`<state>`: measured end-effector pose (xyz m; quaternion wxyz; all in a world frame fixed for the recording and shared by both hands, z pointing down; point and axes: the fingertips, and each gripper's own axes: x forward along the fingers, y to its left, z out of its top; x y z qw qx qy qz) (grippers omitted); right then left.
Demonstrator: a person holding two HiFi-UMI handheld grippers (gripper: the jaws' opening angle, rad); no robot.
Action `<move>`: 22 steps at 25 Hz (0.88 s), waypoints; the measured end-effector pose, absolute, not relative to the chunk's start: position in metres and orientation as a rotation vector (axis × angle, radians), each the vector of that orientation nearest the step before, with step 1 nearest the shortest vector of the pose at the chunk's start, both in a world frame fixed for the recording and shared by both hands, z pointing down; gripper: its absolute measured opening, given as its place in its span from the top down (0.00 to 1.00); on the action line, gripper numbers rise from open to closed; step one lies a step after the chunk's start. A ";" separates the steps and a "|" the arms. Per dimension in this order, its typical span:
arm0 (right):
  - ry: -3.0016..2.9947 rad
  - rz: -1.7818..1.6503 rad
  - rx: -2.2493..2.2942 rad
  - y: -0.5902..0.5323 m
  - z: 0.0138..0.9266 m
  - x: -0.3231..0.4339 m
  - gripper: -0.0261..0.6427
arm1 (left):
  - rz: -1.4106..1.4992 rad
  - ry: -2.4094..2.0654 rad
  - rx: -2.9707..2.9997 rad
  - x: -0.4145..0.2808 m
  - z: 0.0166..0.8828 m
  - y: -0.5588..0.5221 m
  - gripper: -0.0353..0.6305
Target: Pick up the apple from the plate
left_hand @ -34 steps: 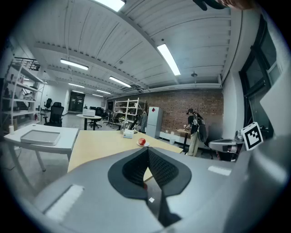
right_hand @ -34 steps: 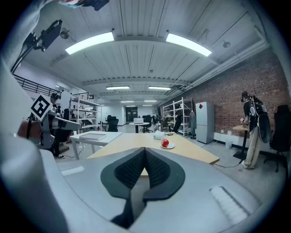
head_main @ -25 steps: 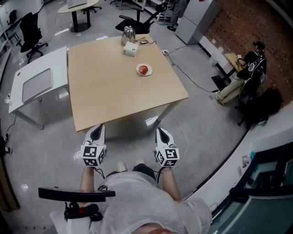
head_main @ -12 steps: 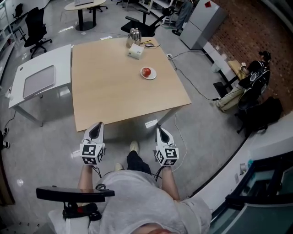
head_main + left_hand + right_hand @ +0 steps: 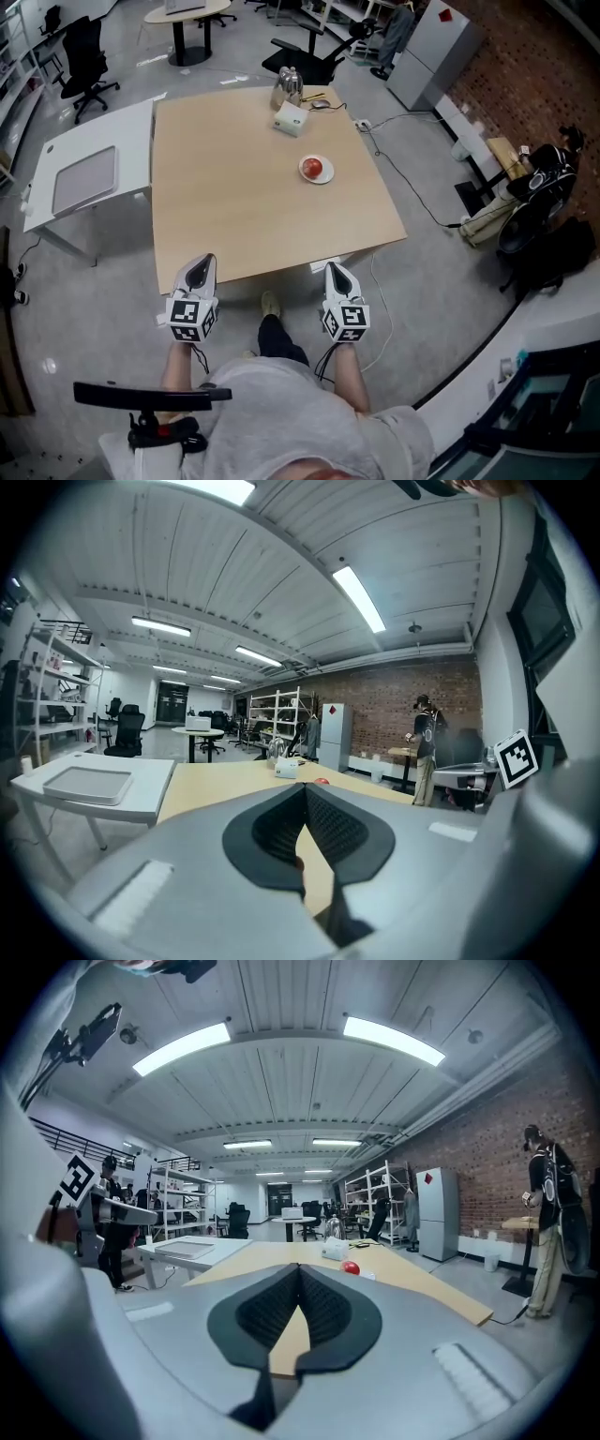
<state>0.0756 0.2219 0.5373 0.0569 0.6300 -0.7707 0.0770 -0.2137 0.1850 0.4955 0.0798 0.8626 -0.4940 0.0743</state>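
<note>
A red apple (image 5: 314, 168) lies on a small white plate (image 5: 324, 178) toward the far right of a light wooden table (image 5: 225, 206). In front of the table's near edge I hold both grippers level and side by side, short of the tabletop. The left gripper (image 5: 200, 262) and the right gripper (image 5: 335, 270) are both shut with nothing between their jaws. The apple (image 5: 351, 1267) shows small and far off beyond the right gripper (image 5: 299, 1269), a little right of its tips. In the left gripper view, past the left gripper (image 5: 305, 787), the apple (image 5: 322, 781) is only a tiny red dot.
A white box (image 5: 292, 118) and a glass jar (image 5: 288, 87) stand at the table's far edge. A white side table (image 5: 94, 178) with a tray adjoins on the left. Cables run across the floor at right. Office chairs stand behind. A person (image 5: 548, 1232) stands by the brick wall.
The table and the apple have come nearer and sit lower in the head view as I step toward them. Both grippers stay shut and side by side.
</note>
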 end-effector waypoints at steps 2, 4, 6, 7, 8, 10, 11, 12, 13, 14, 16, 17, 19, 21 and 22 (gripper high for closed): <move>-2.341 0.237 1.906 0.199 0.536 0.082 0.95 | 0.230 -1.479 2.583 -0.206 0.493 0.166 0.92; -2.342 0.248 1.903 0.177 0.537 0.089 0.95 | 0.233 -1.479 2.585 -0.199 0.492 0.146 0.92; -2.343 0.260 1.897 0.156 0.539 0.095 0.95 | 0.237 -1.479 2.582 -0.191 0.492 0.126 0.92; -2.343 0.266 1.892 0.147 0.539 0.098 0.95 | 0.239 -1.480 2.579 -0.187 0.493 0.116 0.92; -2.342 0.272 1.884 0.137 0.540 0.101 0.95 | 0.240 -1.481 2.575 -0.184 0.493 0.107 0.92; -2.340 0.282 1.866 0.117 0.543 0.107 0.95 | 0.239 -1.478 2.566 -0.177 0.495 0.089 0.92; -2.337 0.286 1.858 0.107 0.546 0.109 0.95 | 0.236 -1.475 2.562 -0.173 0.497 0.080 0.92; -2.334 0.289 1.852 0.097 0.549 0.112 0.95 | 0.233 -1.471 2.561 -0.170 0.499 0.072 0.92; -2.332 0.292 1.847 0.087 0.551 0.115 0.95 | 0.231 -1.468 2.558 -0.168 0.502 0.065 0.92; -2.332 0.294 1.843 0.079 0.552 0.117 0.95 | 0.232 -1.468 2.554 -0.166 0.503 0.060 0.92; -2.332 0.297 1.834 0.065 0.553 0.121 0.95 | 0.242 -1.475 2.541 -0.163 0.506 0.052 0.92; -2.332 0.298 1.829 0.057 0.553 0.124 0.95 | 0.247 -1.478 2.535 -0.161 0.508 0.048 0.92; -2.332 0.299 1.818 0.039 0.558 0.127 0.95 | 0.252 -1.478 2.523 -0.158 0.514 0.039 0.92; -2.330 0.295 1.808 0.021 0.565 0.130 0.95 | 0.265 -1.475 2.511 -0.155 0.522 0.032 0.92; -2.330 0.291 1.803 0.012 0.568 0.131 0.95 | 0.276 -1.474 2.505 -0.154 0.527 0.029 0.92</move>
